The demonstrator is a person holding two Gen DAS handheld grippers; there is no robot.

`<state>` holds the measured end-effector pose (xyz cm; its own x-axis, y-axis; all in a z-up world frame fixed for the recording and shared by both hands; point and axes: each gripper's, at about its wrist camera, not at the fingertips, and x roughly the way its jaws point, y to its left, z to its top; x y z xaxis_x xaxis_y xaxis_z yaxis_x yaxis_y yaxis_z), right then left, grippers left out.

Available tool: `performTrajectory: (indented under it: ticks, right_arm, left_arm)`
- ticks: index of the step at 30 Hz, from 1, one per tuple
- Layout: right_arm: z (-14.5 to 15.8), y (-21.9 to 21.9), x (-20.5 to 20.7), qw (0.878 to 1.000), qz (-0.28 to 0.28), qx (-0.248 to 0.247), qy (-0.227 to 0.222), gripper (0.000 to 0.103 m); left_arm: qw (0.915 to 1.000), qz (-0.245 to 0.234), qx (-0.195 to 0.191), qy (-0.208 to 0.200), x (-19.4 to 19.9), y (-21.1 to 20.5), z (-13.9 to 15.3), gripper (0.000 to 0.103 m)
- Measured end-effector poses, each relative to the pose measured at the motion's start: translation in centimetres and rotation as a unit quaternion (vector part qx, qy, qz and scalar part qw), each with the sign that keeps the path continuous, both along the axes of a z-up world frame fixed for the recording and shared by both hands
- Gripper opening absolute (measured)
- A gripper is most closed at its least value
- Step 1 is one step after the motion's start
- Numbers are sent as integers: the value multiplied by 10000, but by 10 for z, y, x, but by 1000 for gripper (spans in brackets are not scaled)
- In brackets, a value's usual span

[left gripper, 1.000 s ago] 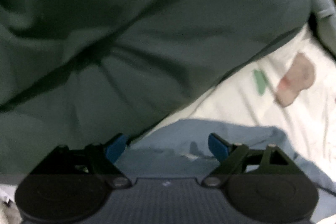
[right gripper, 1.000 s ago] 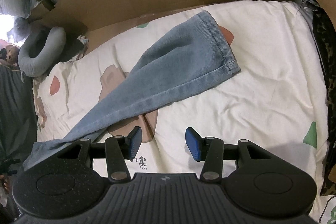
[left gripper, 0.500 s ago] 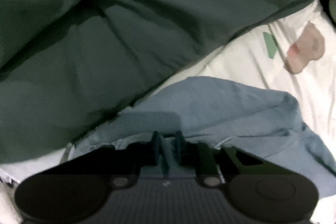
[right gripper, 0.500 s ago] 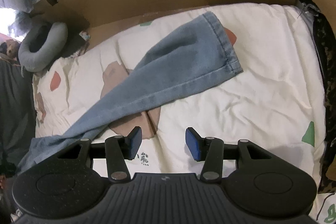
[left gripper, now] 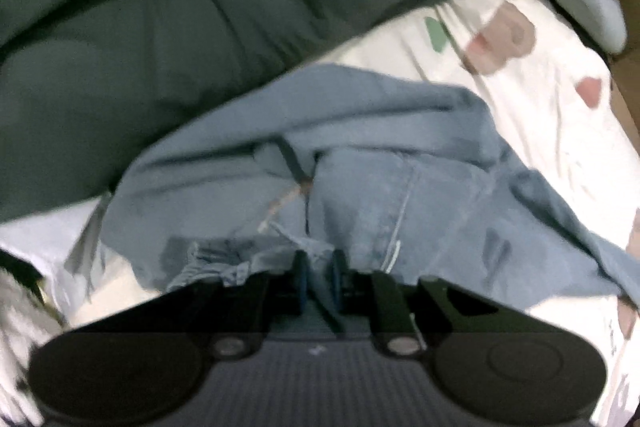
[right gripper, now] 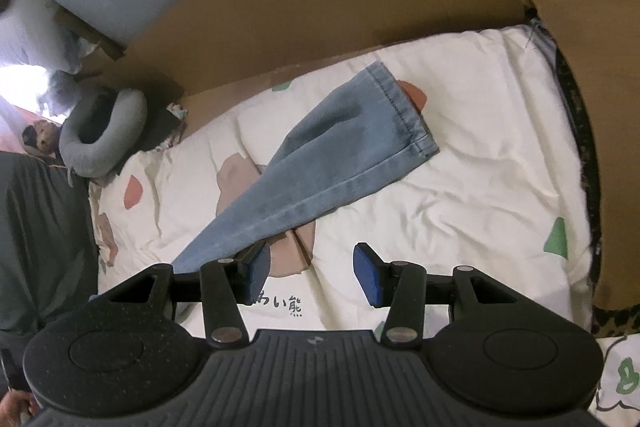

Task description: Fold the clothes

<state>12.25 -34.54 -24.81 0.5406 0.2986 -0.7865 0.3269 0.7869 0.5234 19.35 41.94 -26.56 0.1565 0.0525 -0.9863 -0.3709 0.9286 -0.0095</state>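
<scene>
The left claw (left gripper: pixel 318 281) pinches the soft, heavy jeans (right gripper: pixel 320 171) at their waist edge, the right claw (right gripper: pixel 310 273) gapes empty beside the leg; denim will sag

Black characters "い熊" are printed on the bedsheet (right gripper: pixel 472 163) — near its front edge; nothing else legible.

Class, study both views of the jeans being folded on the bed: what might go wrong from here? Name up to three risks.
1. The left gripper pinches only a bunched bit of the jeans near the waist; heavy denim may slip out when lifted.
2. The right gripper is open and holds nothing, so the leg may drag and twist.
3. The dark blanket lies against the jeans and could snag.
</scene>
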Motion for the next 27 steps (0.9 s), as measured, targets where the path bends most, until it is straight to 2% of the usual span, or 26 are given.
performTrajectory:
  ticks: [9, 12, 13, 15, 22, 27]
  right_arm:
    - [9, -7, -16, 9999, -116, 70, -90, 53]
    - [7, -6, -19, 9999, -112, 93, -82, 53]
    - [6, -5, -19, 9999, -103, 102, -76, 53]
    - [5, -3, -19, 9999, -76, 110, -59, 53]
    - [-1, 7, -18, 9999, 60, 95, 7, 53]
    - [-4, 12, -18, 9998, 172, 32, 81, 53]
  left_arm:
    - [9993, 51, -366, -40, -52, -36, -13, 7]
    - [9993, 32, -371, -73, -64, -45, -17, 5]
    - [9993, 7, -358, -81, -68, -49, -18, 0]
    - [9991, 12, -414, -77, -75, -56, -22, 1]
    - [9980, 187, -598, -34, -86, -55, -44, 1]
    - [9976, 247, -631, 126, -88, -54, -73, 1]
